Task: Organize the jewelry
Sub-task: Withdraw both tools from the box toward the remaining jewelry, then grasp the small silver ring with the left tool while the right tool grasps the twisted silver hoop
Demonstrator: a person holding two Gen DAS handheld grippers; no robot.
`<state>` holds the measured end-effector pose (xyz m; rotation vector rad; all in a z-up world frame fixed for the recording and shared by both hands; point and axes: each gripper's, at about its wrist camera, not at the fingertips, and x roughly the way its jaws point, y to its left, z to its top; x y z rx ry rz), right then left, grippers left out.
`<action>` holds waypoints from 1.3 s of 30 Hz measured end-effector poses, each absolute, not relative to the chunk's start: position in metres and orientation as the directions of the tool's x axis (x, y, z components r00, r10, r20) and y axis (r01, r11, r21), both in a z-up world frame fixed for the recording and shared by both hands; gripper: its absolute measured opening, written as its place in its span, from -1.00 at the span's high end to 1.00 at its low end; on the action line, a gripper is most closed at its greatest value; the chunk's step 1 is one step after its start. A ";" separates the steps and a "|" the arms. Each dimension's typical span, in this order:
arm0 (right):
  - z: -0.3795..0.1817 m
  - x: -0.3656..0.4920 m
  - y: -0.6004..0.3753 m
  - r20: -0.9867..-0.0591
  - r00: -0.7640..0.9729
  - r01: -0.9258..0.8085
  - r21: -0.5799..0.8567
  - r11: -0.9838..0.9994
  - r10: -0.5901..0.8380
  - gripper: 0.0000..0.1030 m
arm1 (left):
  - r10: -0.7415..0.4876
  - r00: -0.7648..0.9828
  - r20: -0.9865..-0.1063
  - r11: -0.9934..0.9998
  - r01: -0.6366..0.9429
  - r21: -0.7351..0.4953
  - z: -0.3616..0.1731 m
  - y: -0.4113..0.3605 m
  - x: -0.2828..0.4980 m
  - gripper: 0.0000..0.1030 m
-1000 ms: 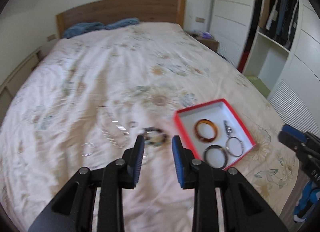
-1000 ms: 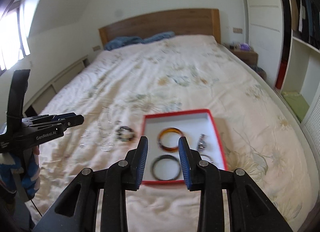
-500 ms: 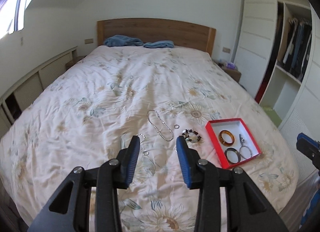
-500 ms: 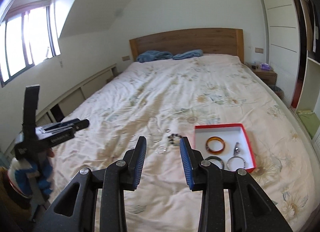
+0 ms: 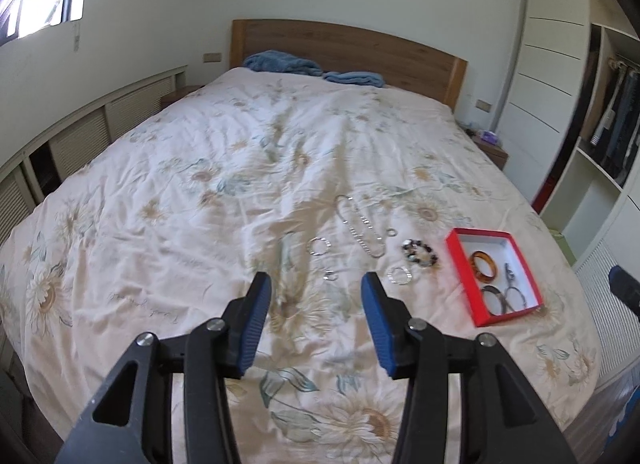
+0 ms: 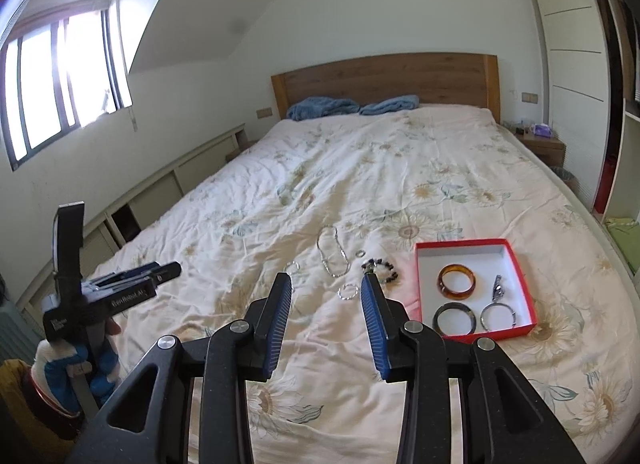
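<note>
- Blue-padded fingers (image 5: 256, 320) of the left gripper (image 5: 316, 288) stand spread wide above the foot of the bed, having just been opening, with nothing between them but the floral bedspread (image 5: 192, 224) below.
- Fingers (image 6: 278, 316) of the right gripper (image 6: 326, 292) are also parted and pinch nothing; a small silver ring (image 6: 347, 291) on the cover shows in the gap between them.
- Seen from the right wrist, the left gripper (image 6: 168, 270) hangs at the bed's left edge, held by a hand in a blue-and-white glove (image 6: 68, 364).
- A red box (image 6: 516, 264) with a white inside sits on the bedspread toward the right side, already holding an amber bangle (image 6: 457, 281), a dark bangle (image 6: 455, 319), a thin silver bangle (image 6: 497, 316) and a small metal piece (image 6: 497, 288) too small to identify.
- Loose jewelry lies on the cover just left of the box: a dark beaded bracelet (image 5: 420, 253) nearest it, a silver chain necklace (image 5: 360, 230), a small ring (image 5: 391, 231) and several silver hoops (image 5: 319, 245).
- A wooden headboard (image 6: 384, 80) and blue pillows (image 6: 324, 107) close off the far end of the bed; white wardrobes (image 5: 548, 56) stand along the right wall and a window (image 6: 60, 80) lights the left.
</note>
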<state>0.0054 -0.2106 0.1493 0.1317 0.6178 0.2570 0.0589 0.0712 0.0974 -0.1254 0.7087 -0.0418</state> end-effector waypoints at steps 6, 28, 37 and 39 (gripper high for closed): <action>0.115 0.037 -0.209 -0.600 0.748 -0.189 0.217 0.958 0.283 0.29 | -0.020 0.738 -0.674 0.996 -0.047 -0.081 0.065 0.080 0.085 0.13; -0.038 0.195 -0.179 -0.778 0.511 -0.199 0.306 0.931 0.365 0.34 | -0.155 0.612 -0.776 0.987 0.060 -0.150 -0.050 0.042 0.200 0.13; -0.072 0.245 -0.178 -0.792 0.479 -0.176 0.336 0.925 0.379 0.42 | -0.179 0.585 -0.791 0.983 0.084 -0.161 -0.075 0.033 0.234 0.13; -0.078 0.252 -0.178 -0.796 0.470 -0.173 0.339 0.925 0.380 0.43 | -0.180 0.581 -0.794 0.983 0.088 -0.159 -0.081 0.032 0.239 0.13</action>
